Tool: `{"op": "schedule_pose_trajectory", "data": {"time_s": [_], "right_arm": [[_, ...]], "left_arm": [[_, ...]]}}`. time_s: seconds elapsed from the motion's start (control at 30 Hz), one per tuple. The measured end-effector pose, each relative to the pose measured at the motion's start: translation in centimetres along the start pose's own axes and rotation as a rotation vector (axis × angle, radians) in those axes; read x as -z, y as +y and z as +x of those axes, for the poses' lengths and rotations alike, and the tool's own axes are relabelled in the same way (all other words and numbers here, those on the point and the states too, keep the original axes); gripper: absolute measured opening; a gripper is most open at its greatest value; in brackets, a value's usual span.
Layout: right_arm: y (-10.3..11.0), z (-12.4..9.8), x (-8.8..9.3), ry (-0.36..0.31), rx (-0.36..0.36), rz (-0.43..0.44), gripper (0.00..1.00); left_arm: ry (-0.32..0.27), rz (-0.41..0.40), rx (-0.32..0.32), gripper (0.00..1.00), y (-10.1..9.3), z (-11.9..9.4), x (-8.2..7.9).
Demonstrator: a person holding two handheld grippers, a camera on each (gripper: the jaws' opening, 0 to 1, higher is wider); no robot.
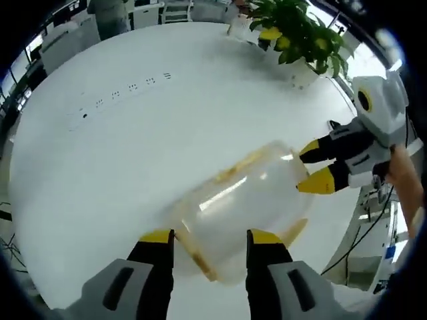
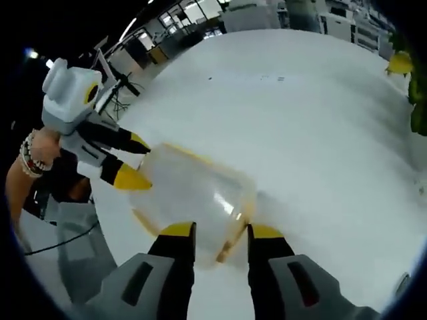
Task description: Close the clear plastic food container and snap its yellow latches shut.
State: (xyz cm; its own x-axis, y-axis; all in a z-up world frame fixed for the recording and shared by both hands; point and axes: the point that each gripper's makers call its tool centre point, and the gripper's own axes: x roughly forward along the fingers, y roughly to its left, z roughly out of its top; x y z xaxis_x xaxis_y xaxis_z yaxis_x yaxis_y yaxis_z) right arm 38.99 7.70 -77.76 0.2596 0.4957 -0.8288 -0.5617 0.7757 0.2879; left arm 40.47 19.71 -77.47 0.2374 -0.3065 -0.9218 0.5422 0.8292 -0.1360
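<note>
The clear plastic container (image 1: 243, 200) lies blurred on the white table (image 1: 133, 153), with yellow latches along its edges. My left gripper (image 1: 212, 237) is open, and the container's near end reaches in between its jaws. The right gripper (image 1: 312, 167) comes in from the right, its yellow tips apart and against the container's far end. In the right gripper view the container (image 2: 193, 190) sits just ahead of my right gripper (image 2: 221, 231). That gripper is open, with a yellow latch (image 2: 227, 248) in its gap. The left gripper (image 2: 133, 161) straddles the container's left end.
A potted green plant (image 1: 300, 37) stands at the table's far right edge. A hand with a beaded bracelet (image 2: 30, 157) holds the left gripper. The table edge and floor cables (image 2: 73, 240) lie close behind the container. Desks and chairs stand beyond the table.
</note>
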Motion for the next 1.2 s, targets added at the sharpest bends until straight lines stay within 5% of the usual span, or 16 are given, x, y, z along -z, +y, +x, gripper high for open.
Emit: {"op": "schedule_pose_trajectory", "data": {"time_s": [0.07, 0.17, 0.27, 0.4, 0.5, 0.63, 0.7, 0.87, 1.2], "right_arm": [[-0.1, -0.1, -0.3, -0.002, 0.038, -0.081, 0.29], [-0.4, -0.2, -0.6, 0.001, 0.095, -0.168, 0.34], [-0.8, -0.2, -1.2, -0.002, 0.118, -0.230, 0.35], [-0.7, -0.3, -1.2, 0.004, 0.125, -0.276, 0.36], [-1.0, -0.5, -1.4, 0.004, 0.156, -0.344, 0.38], [-0.9, -0.8, -2.0, -0.015, 0.168, -0.387, 0.27], [-0.2, -1.0, -3.0, -0.066, 0.137, -0.381, 0.21], [1.1, -1.0, -4.3, -0.102, 0.100, -0.377, 0.07], [3.4, 0.9, -5.0, -0.120, 0.041, -0.411, 0.00]], "left_arm": [[-0.006, 0.054, -0.026, 0.38, 0.2, -0.3, 0.1], [-0.093, 0.266, -0.153, 0.52, 1.3, -1.0, -1.1], [-0.084, 0.401, -0.181, 0.55, 1.2, -1.8, -0.6], [-0.208, 0.274, -0.071, 0.53, -0.6, -2.7, -1.3], [-0.268, 0.196, -0.011, 0.38, -1.1, -3.3, -1.6], [-0.367, 0.164, 0.084, 0.17, -2.5, -3.7, -2.2], [-0.401, 0.142, 0.088, 0.15, -2.6, -3.6, -2.1], [-0.412, 0.118, 0.106, 0.04, -3.4, -2.5, -1.4], [-0.456, 0.024, 0.189, 0.00, -5.7, -1.2, -2.1]]}}
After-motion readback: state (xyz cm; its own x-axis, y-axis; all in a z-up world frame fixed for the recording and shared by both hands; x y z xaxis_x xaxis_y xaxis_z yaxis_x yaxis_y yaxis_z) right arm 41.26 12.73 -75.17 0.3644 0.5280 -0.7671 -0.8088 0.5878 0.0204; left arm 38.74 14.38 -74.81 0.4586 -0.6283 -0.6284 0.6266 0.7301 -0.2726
